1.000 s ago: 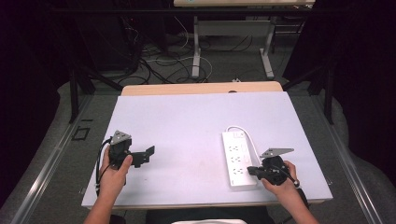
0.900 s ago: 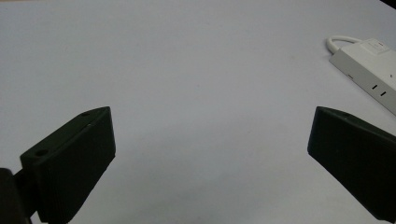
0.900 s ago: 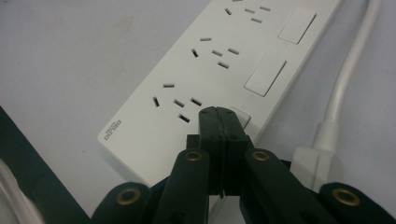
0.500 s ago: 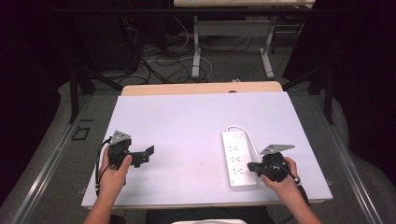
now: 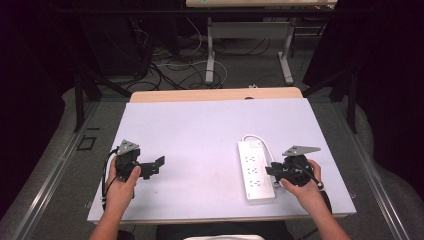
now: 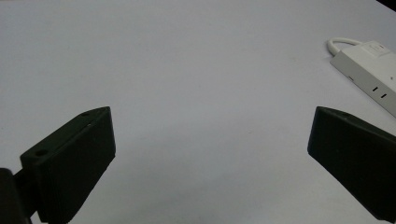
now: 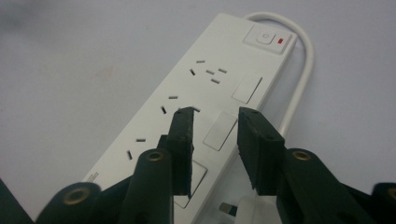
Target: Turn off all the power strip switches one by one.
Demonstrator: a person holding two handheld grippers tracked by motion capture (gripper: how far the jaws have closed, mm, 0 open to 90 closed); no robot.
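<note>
White table | power strip under right tongs, just parting, nothing pinched | left tongs spread

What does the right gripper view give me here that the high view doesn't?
Right gripper view: the strip's switch with its red light, the socket slots, a white plug below the parted fingers, nothing between them.
High view: both hands, the left gripper apart over bare table, the floor cables behind.
Both: the power strip, its looped cord, and the right gripper at the strip's near end.

power strip on table, right side
</note>
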